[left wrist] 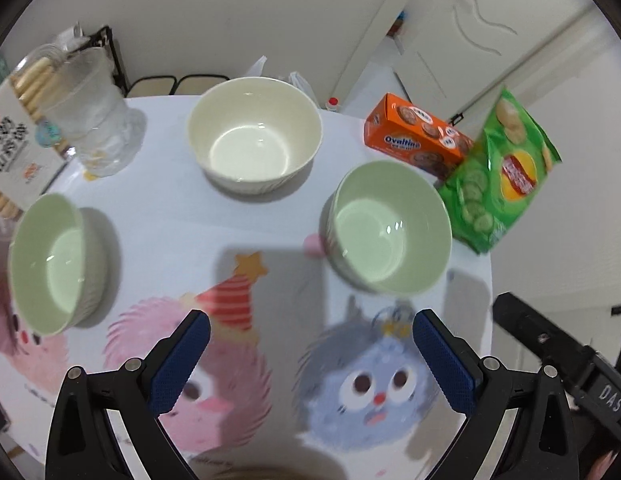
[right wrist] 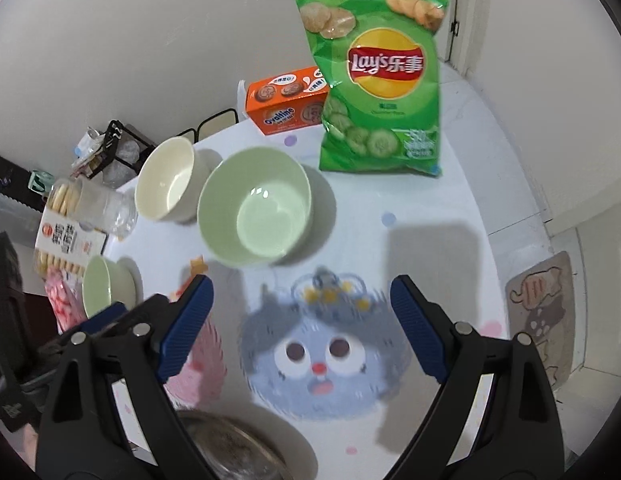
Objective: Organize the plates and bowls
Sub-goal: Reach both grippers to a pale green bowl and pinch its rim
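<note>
Three bowls stand on a round table with a cartoon cloth. A cream bowl (left wrist: 254, 136) is at the back middle, a pale green bowl (left wrist: 390, 228) at the right, a second green bowl (left wrist: 50, 264) at the left. My left gripper (left wrist: 310, 340) is open and empty, hovering above the cloth in front of them. My right gripper (right wrist: 301, 306) is open and empty, just short of the green bowl (right wrist: 256, 208); the cream bowl (right wrist: 166, 180) and the small-looking green bowl (right wrist: 104, 286) lie to its left. A metal plate (right wrist: 234, 448) shows under the right gripper.
An orange Ovaltine box (left wrist: 418, 136) and a green Lay's chip bag (left wrist: 502, 172) stand at the table's right back. A clear plastic cup (left wrist: 90, 112) and a biscuit pack (left wrist: 18, 132) are at the left back. The table edge (right wrist: 482, 216) runs close on the right.
</note>
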The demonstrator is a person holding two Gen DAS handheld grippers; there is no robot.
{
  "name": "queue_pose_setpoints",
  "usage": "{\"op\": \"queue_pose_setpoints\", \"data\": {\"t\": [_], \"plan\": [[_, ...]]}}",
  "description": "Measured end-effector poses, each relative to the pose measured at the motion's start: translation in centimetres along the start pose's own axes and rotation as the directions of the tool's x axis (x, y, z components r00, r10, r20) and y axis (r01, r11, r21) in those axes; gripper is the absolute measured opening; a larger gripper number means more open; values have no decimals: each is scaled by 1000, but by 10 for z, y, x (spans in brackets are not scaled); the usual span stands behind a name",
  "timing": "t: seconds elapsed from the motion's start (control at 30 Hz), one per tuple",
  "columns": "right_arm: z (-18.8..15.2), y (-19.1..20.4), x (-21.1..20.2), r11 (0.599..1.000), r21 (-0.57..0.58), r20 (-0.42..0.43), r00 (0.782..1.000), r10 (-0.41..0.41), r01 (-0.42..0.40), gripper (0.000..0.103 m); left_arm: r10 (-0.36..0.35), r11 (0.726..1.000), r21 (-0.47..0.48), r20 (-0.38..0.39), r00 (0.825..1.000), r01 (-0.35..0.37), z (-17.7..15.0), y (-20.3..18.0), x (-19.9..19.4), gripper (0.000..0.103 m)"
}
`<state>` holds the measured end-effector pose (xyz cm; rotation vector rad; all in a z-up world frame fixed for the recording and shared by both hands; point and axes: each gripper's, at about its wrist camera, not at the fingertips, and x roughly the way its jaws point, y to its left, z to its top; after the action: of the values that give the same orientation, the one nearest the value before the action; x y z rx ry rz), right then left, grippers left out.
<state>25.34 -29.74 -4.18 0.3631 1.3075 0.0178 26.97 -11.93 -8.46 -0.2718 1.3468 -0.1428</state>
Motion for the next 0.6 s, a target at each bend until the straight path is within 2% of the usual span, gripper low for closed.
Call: {"op": "queue_pose_setpoints", "data": {"t": [0.17, 0.23, 0.3, 0.4, 0.5, 0.53, 0.6], "plan": [[28, -13, 33, 998, 49, -57, 998, 32, -29, 89, 22, 999, -47, -28, 999, -23, 22, -4, 27, 102], [33, -16, 42, 998, 59, -71, 997, 27, -23, 79, 18, 997, -74, -44, 999, -21, 29, -2, 38, 101], [38, -21, 54, 997, 76, -102, 994, 38, -31, 65, 19, 995, -99, -58, 998, -25, 34, 0, 45, 100], [43, -27, 67, 994, 96, -134, 989, 62, -49, 63, 32, 992, -120, -72, 997, -40, 40, 1, 53, 90], [48, -26, 75, 996, 80, -149, 987, 59, -48, 60, 40, 990, -127, -101, 994, -53, 43, 0, 61, 72], [50, -26, 78, 995, 81, -155, 986, 65, -53, 57, 37, 991, -127, -108, 993, -51, 44, 0, 64, 66], [54, -26, 83, 995, 84, -165, 984, 68, -55, 44, 34, 991, -127, -121, 992, -50, 45, -2, 69, 58]]}}
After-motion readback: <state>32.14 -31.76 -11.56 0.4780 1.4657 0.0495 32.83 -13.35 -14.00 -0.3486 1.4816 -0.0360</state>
